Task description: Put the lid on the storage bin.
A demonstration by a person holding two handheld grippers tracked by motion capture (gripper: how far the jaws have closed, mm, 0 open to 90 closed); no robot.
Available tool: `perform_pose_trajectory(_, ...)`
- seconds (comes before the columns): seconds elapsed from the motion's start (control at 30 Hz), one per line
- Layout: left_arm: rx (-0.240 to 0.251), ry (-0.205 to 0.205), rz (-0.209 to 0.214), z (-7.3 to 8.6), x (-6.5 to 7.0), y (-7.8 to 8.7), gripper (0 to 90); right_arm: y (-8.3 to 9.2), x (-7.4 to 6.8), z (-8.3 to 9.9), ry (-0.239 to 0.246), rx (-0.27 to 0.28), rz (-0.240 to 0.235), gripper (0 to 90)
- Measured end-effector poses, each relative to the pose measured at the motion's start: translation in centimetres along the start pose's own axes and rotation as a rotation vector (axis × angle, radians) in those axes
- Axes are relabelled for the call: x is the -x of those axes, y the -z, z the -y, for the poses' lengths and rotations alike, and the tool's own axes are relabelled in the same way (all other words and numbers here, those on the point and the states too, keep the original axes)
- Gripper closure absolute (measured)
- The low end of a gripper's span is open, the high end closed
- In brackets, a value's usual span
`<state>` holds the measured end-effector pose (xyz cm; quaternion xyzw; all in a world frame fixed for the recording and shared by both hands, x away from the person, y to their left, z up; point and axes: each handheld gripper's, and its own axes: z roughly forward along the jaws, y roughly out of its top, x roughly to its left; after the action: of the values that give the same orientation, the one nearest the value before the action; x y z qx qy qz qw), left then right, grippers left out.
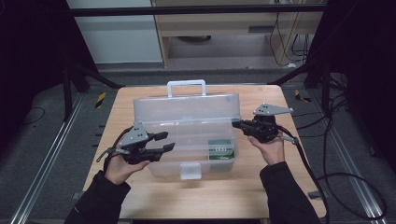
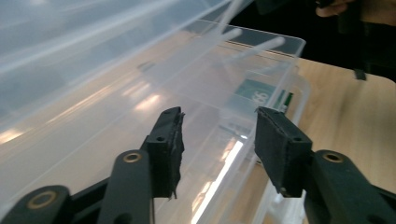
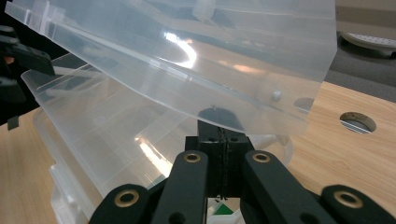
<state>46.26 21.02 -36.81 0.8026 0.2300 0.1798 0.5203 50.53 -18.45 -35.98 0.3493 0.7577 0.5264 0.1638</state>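
Left gripper at the near-left side of the clear plastic box, jaws apart with nothing clamped between the pads, tips over the box's left end; in the left gripper view, only the open tray and front rim seen through the gap. Right gripper at the box's right end, jaws pressed together, tips up against the lower edge of the raised lid; in the right gripper view, closed tips right under the lid's corner edge, though whether any plastic sits pinched between them cannot be told.

Box in the middle of the wooden table, long side across, lid swung up and leaning back, white carry handle standing along its top edge. White latch hanging at the middle of the front wall. Green-and-white packet lying inside at the right end of the tray, near the front. Rest of the tray see-through, ribbed with shallow dividers.

Round cable hole in the tabletop beyond the box's right end. Dark sleeves and bare hands entering from the near edge, cables trailing off both grippers onto grey carpet.
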Motion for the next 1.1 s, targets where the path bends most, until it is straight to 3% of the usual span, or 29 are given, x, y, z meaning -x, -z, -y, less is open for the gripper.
perform_pose_trajectory(0.1, 0.003, 0.016, -0.056, 0.3, -0.5, 1.0, 58.2, 0.0, 0.0, 0.0, 0.001, 0.000, -0.001, 89.9)
perform_pose_trajectory(0.4, 0.011, 0.114, -0.202, 1.8, -2.4, 3.1, 76.9, 0.0, -0.1, 0.1, -0.001, -0.008, -0.004, 89.9)
perform_pose_trajectory(0.57, 0.018, 0.171, -0.256, 2.4, -3.2, 4.0, 81.9, 0.1, -0.2, 0.3, 0.002, -0.020, -0.003, 89.8)
perform_pose_trajectory(0.9, 0.013, 0.189, -0.279, 3.2, -3.4, 4.9, 84.3, 0.6, -0.9, 0.8, 0.035, -0.074, 0.020, 90.0)
perform_pose_trajectory(1.1, -0.012, 0.197, -0.270, 3.7, -3.5, 5.0, 87.0, 1.5, -0.9, 1.5, 0.050, -0.108, 0.045, 90.0)
